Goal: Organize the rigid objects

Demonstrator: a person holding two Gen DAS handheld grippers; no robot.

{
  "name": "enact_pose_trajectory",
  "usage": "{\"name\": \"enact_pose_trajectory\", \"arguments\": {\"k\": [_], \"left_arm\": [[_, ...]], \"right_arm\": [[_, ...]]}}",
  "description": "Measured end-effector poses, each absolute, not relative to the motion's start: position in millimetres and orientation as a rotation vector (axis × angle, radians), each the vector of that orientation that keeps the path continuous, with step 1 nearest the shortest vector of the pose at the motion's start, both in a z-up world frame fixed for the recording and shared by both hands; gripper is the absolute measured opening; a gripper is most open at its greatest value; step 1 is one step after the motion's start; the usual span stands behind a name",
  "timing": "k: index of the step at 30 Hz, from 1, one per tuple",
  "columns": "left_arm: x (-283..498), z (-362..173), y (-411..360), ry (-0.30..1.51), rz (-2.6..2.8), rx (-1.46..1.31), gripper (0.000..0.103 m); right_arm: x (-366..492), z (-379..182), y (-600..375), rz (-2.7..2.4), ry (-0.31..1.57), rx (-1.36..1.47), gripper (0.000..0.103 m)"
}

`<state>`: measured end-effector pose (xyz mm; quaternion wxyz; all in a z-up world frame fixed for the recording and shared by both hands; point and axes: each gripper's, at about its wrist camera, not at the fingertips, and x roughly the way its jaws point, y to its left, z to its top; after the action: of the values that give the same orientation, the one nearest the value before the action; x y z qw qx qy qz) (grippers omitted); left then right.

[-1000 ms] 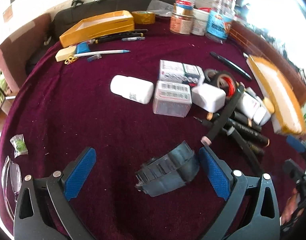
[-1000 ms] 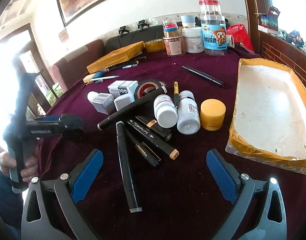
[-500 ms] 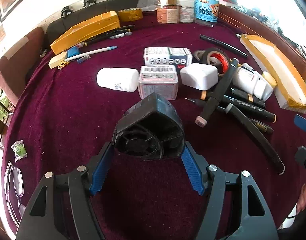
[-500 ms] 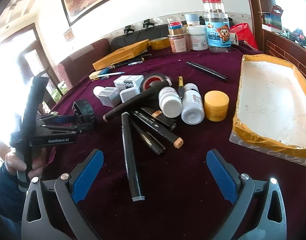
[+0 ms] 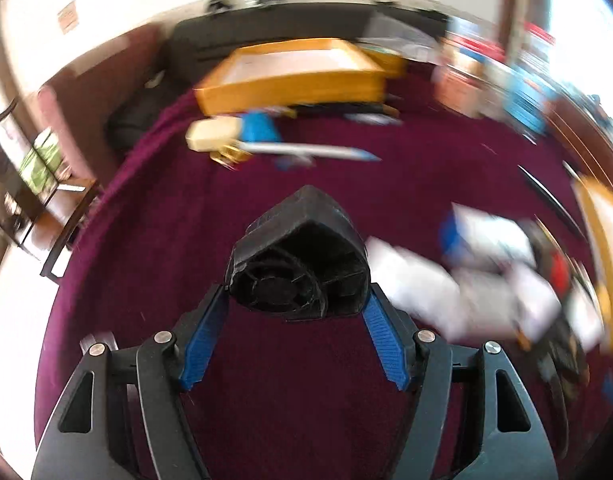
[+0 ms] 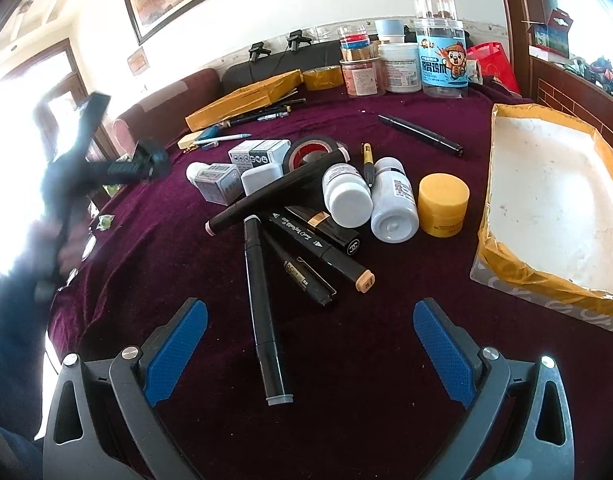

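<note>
Two pairs of tongs work over a round table (image 6: 386,360) draped in deep maroon velvet-like cloth. Left gripper (image 5: 298,308): its ribbed blue pads clamp the flanks of a black plastic object (image 5: 302,264) — a matte, angular housing peaked at the far end, with a circular ribbed recess facing the camera. It sits lifted off the cloth, directly ahead of the tongs. Beyond it, blurred, lie a shallow yellow-taped cardboard tray (image 5: 294,76) with a pale inside, a cream block (image 5: 212,136) and a slim white pen (image 5: 306,150); to the right of the tongs, white boxes and bottles smear into one another.

Right gripper (image 6: 310,320): jaws stand wide with nothing between them, hovering over bare cloth. Just ahead lies a fan of cylindrical black markers (image 6: 262,300), one long barrel propped diagonally across the heap. Behind these stand two glossy white bottles (image 6: 348,194) tipped toward the camera, a squat yellow jar (image 6: 444,204), a roll of black tape (image 6: 312,152) and small printed boxes (image 6: 258,156). To the right of the tongs sits a second tray (image 6: 546,280) — white-floored, with crumpled yellow tape along its rim. Far left, the blurred left gripper (image 6: 146,160) carries the black object above the table edge.
</note>
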<state>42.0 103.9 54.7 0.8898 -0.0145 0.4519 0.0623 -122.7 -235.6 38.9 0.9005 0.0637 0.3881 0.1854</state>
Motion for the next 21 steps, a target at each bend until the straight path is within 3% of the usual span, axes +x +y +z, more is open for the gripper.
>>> {"name": "enact_pose_trajectory", "arguments": {"k": [4,7,11,21], "left_arm": [[69.2,51.7,132.8,1.063,0.163,-0.173,0.069],[58.6,51.9,114.2,1.07,0.064,-0.154,0.077],[50.0,41.8,79.8,1.136,-0.054,-0.174,0.077],[57.3,51.0,9.1,1.069,-0.211,-0.156,0.077]], "right_arm": [[-123.0,37.8,-237.1,0.382,0.81,0.137,0.102],[-120.8,36.0,-238.9,0.389,0.817,0.152,0.102],[-117.2,33.9,-240.0,0.396,0.83,0.169,0.102],[-117.9,32.9,-240.4,0.397,0.829,0.18,0.102]]}}
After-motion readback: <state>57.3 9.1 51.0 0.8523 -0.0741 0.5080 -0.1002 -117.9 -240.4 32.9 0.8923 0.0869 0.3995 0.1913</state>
